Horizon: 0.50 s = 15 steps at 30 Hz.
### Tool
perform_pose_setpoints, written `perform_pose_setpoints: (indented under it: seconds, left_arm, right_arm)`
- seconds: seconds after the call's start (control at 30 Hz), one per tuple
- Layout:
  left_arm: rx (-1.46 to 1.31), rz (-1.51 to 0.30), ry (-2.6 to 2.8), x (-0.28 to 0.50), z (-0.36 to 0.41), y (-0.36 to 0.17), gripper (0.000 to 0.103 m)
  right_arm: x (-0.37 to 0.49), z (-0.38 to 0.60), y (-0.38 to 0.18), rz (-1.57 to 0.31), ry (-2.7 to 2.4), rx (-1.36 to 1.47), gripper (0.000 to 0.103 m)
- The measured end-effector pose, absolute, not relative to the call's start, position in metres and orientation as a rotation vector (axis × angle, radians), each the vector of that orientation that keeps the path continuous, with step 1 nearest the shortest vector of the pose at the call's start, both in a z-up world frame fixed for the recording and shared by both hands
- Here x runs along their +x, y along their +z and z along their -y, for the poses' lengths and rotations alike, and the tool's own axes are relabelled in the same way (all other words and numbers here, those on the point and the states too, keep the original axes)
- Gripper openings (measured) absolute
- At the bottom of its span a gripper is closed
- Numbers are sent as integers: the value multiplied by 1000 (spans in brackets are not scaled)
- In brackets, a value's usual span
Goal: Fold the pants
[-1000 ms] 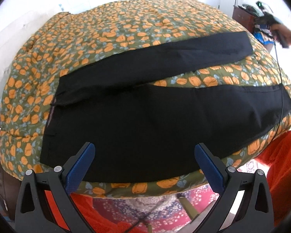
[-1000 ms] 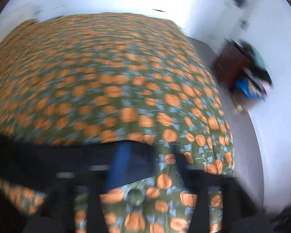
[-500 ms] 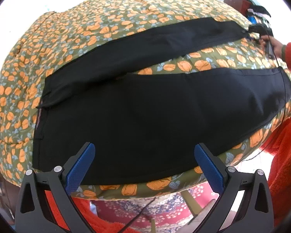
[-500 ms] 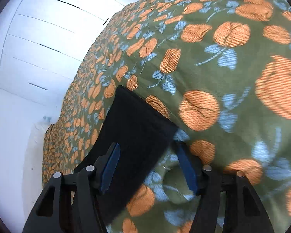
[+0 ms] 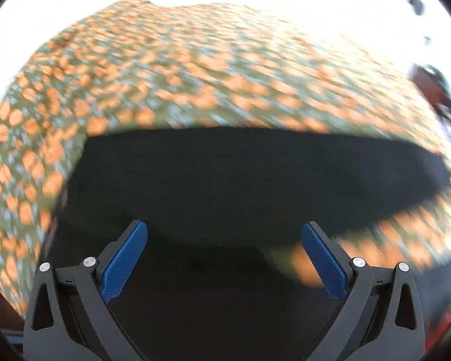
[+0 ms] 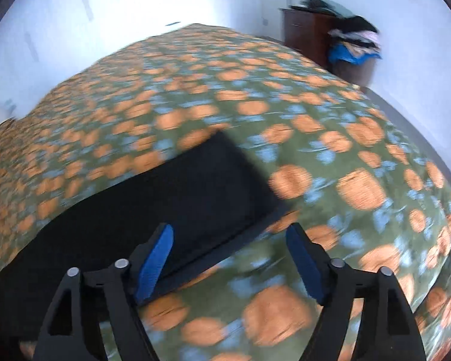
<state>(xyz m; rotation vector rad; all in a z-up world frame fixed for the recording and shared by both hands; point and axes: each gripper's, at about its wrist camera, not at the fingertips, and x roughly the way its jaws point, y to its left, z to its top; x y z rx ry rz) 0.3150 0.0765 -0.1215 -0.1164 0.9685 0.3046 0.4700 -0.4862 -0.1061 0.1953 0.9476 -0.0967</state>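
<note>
Left hand-held gripper [image 5: 224,260]: jaws spread wide, nothing between the blue pads [image 5: 124,259]. It sits low over the pants [image 5: 225,180]. Black fabric fills the whole gap between the fingers and runs under both. Left wrist view is motion-blurred, so cloth contact can't be judged.

Right hand-held gripper [image 6: 230,266]: also released, jaws apart, gripping nothing. Its left pad [image 6: 154,266] overlaps the near edge of the pants [image 6: 153,210] in the right wrist view; the right finger is over bare bedspread [image 6: 330,138]. Whether the pad touches the fabric can't be told, because the frame is smeared.

Pants position: lying flat on the bed, on a green bedspread [image 5: 195,69] with orange and blue print.
- Left view: one wide black band across the bed ahead of the gripper, plus more black cloth directly under it. A patch of bedspread shows between the two just inside the right finger. The band's left end stops short of the bed's left edge.
- Right view: a leg end with a squared hem, running diagonally from the lower left toward the bed's middle. The hem corner lies just ahead of and between the right gripper's fingers. Bedspread is bare beyond it to the right and far edges.

Background, right view: brown cabinet [image 6: 308,34] by the wall past the bed's far right corner, with a pile of clothes [image 6: 353,42] just beside it.
</note>
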Motion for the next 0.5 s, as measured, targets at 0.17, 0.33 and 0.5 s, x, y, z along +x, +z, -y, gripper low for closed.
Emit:
perform_pose_setpoints:
  seconds: [0.17,0.33,0.5]
  left_arm:
    - [6,-1102,555,358,-150,-213,103]
    - [-192,-1070,570,328,-193,-198,102]
    - [-218,-1042,457,307,-170,-178,102]
  right_arm:
    - [448,412,-104,-998,110,97,79]
    - [448,323,-107,-1017,316,-15,83]
    - [464,243,-129,-1066,549,77,88]
